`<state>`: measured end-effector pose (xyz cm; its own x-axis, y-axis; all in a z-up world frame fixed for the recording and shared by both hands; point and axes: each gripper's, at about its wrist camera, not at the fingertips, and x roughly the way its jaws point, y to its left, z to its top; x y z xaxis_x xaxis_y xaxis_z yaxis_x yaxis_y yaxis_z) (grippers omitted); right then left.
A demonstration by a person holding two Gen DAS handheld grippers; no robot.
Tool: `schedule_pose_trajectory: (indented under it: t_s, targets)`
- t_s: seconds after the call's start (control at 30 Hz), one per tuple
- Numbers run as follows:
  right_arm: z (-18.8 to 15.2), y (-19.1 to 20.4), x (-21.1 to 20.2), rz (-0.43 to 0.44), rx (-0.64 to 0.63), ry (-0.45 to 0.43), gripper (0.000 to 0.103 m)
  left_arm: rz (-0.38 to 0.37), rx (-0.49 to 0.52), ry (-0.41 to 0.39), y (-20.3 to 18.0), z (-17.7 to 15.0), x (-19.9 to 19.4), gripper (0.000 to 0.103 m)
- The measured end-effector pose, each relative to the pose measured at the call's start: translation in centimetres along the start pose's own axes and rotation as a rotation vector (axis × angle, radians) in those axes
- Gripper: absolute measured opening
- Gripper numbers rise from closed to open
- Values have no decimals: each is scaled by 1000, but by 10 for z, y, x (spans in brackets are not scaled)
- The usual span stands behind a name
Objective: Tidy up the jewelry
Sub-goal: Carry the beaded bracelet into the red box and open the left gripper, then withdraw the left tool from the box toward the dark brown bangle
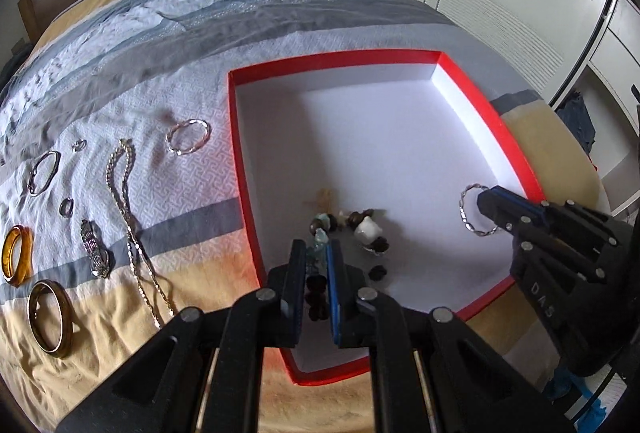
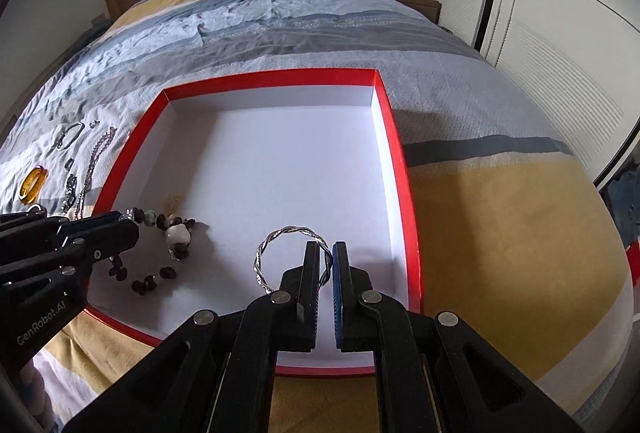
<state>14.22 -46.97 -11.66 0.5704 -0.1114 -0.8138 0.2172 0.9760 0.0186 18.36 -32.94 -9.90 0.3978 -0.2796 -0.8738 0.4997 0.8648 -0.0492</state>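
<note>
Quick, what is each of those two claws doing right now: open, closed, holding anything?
Left gripper: closed on the beaded bracelet, over the red box.
Right gripper: closed on the twisted silver bangle, also in the box.

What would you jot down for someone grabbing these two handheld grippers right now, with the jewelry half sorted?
Left gripper: shut on the beaded bracelet, which hangs into the red box at its near left.
Right gripper: shut on a twisted silver bangle, over the box floor.
Done: nothing lies loose in the box yet; both pieces are only held.
Left on the bedspread, beside the box: another twisted silver bangle, silver chain necklace, plain silver bangle, amber bangle, gold-toned bangle, silver link bracelet, two small rings.
</note>
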Motion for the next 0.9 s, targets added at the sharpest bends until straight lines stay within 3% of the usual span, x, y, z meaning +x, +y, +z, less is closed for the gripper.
schedule_pose_trajectory:
  t_s: [0.17,0.23,0.3,0.4,0.67,0.9]
  targets:
    - [-3,-1,5,-30,-1,21,7,-7,8,4,-2,-5,4,11]
    - [-5,-2,5,-38,3,24,8,-26,2,5,-1,-5,2,16]
    - [-5,-2,4,-40,4,24,19,-38,0,-4,-1,-4,-3,20]
    - [-4,1,-5,-45,0,5,37,-35,6,-38,-1,-4,-16,35]
    - [-2,9,-50,-49,27,-55,38,-24,-15,-131,15,-10,-69,37]
    - [-6,37,-109,-3,33,-111,38,52,-41,-187,50,-34,-134,37]
